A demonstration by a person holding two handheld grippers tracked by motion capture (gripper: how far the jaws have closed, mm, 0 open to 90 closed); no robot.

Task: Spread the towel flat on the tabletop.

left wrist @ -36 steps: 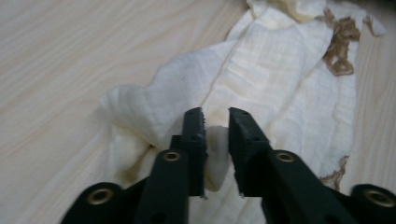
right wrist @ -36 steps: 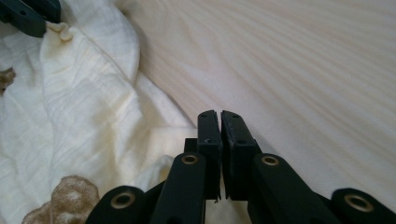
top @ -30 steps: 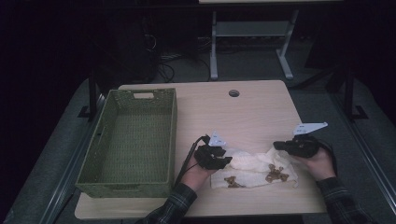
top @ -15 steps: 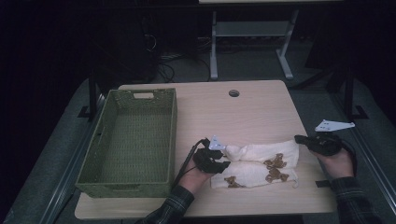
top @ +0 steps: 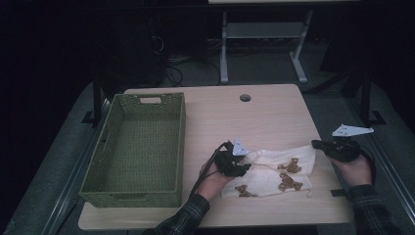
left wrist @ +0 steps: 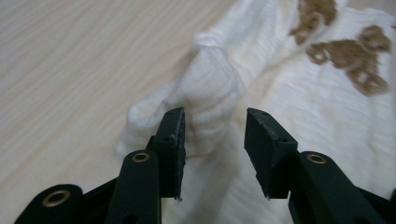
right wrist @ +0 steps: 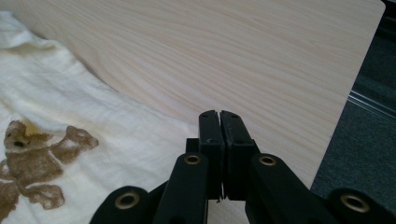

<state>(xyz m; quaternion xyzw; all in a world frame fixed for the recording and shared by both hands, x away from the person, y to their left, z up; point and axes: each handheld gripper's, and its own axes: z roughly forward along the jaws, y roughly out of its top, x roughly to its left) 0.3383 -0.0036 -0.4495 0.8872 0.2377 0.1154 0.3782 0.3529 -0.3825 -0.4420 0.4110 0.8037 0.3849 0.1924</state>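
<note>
From the high view I can't tell how my left gripper (top: pixel 234 164) meets the cloth (top: pixel 274 174); its body covers that edge. In the right gripper view the cloth (right wrist: pixel 70 140) runs off the left and bottom edges.

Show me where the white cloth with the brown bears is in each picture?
High view: the white bear-print cloth lies at the table's near edge, lower middle-right.
Left gripper view: it spreads across the middle and right.
Right gripper view: it covers the lower left.
Shared landmark: the pale wooden table.
</note>
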